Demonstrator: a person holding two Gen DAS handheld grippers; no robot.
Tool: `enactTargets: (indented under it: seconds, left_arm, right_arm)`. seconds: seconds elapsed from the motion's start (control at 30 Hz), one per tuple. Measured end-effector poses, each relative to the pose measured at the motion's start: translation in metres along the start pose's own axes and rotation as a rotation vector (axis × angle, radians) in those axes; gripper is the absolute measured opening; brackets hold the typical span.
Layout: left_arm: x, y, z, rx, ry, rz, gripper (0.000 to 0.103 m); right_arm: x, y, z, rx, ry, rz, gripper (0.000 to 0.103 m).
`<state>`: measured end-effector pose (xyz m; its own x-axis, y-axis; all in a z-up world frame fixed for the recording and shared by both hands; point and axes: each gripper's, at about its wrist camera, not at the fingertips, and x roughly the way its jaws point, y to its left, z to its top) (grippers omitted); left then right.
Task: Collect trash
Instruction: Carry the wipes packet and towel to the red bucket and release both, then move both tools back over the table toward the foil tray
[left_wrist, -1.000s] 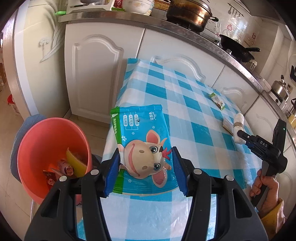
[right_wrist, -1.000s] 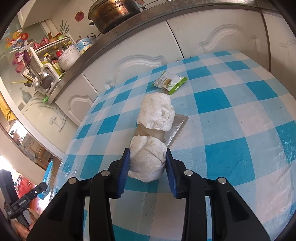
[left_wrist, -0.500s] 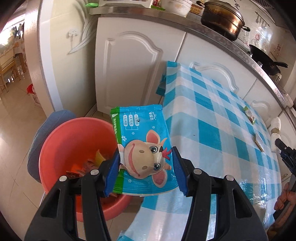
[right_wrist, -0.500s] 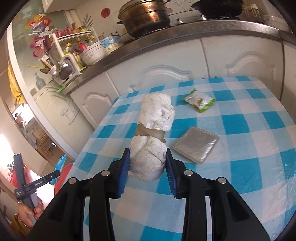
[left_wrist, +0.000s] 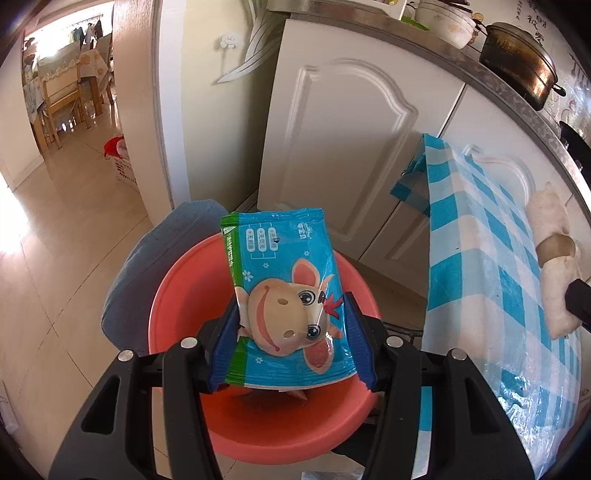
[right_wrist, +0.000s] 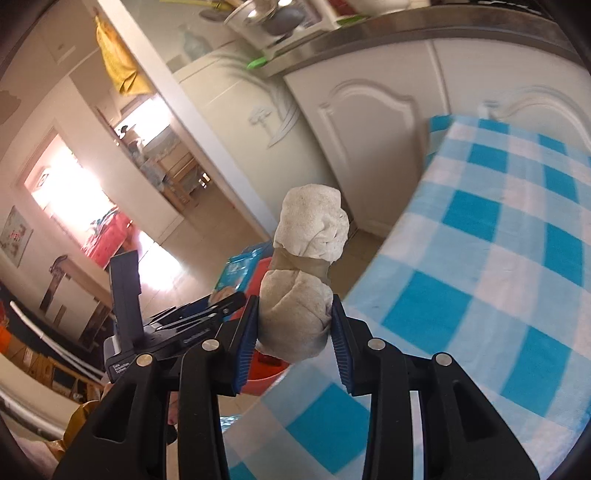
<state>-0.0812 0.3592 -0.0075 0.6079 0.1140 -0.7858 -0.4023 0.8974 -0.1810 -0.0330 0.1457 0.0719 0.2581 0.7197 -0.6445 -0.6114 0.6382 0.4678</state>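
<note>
My left gripper (left_wrist: 291, 343) is shut on a blue snack packet with a cartoon cow (left_wrist: 284, 291) and holds it right above the red plastic basin (left_wrist: 177, 295), which stands on a grey stool beside the table. A few wrappers lie in the basin under the packet. My right gripper (right_wrist: 293, 341) is shut on a white wad of tissue bound with brown tape (right_wrist: 303, 273), above the table's left edge. That wad also shows in the left wrist view as the tissue wad (left_wrist: 550, 254), over the checked cloth. The basin's red rim (right_wrist: 266, 380) peeks out below it.
The blue-and-white checked table (left_wrist: 491, 266) stands right of the basin, in front of white cabinet doors (left_wrist: 343, 140). A pot (left_wrist: 517, 51) sits on the counter. In the right wrist view the left gripper's body (right_wrist: 159, 328) and a person's hand are low on the left.
The left gripper carried the packet leftward off the table to a spot over the basin. The right gripper lifted the tissue wad off the table and swung it left to the table's edge.
</note>
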Motion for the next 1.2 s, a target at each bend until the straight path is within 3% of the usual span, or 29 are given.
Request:
enactTargets:
  seconds: [0.17,0.37,0.43,0.5,0.57,0.63,0.8,1.0,1.2]
  left_arm:
    - [0.011,0.019,-0.005,-0.035,0.028,0.014,0.055]
    - [0.023,0.034,-0.009,-0.068,0.053,0.040,0.057]
    - [0.024,0.037,-0.009,-0.072,0.050,0.058,0.065]
    - [0.024,0.039,-0.008,-0.069,0.039,0.087,0.079]
    - [0.019,0.038,-0.006,-0.053,0.020,0.099,0.081]
    - [0.012,0.037,-0.004,-0.039,-0.001,0.094,0.083]
    - [-0.016,0.026,0.001,0.007,-0.095,0.095,0.088]
    - [-0.054,0.006,-0.008,0.046,-0.250,0.002,0.088]
    - [-0.078,-0.017,-0.017,0.020,-0.297,-0.103,0.088]
  right_arm:
    - [0.053,0.029,0.000,-0.035,0.111,0.044,0.039]
    - [0.096,0.047,-0.001,-0.067,0.212,0.037,0.044]
    - [0.103,0.051,-0.002,-0.084,0.220,0.012,0.059]
    - [0.102,0.052,-0.001,-0.071,0.205,0.018,0.065]
    - [0.092,0.051,-0.001,-0.051,0.178,0.036,0.068]
    - [0.076,0.050,0.000,-0.058,0.134,0.015,0.078]
    - [0.021,0.036,-0.004,-0.037,-0.003,-0.037,0.088]
    - [-0.044,0.016,-0.024,0.007,-0.119,-0.128,0.088]
    - [-0.107,-0.013,-0.046,0.066,-0.201,-0.237,0.088]
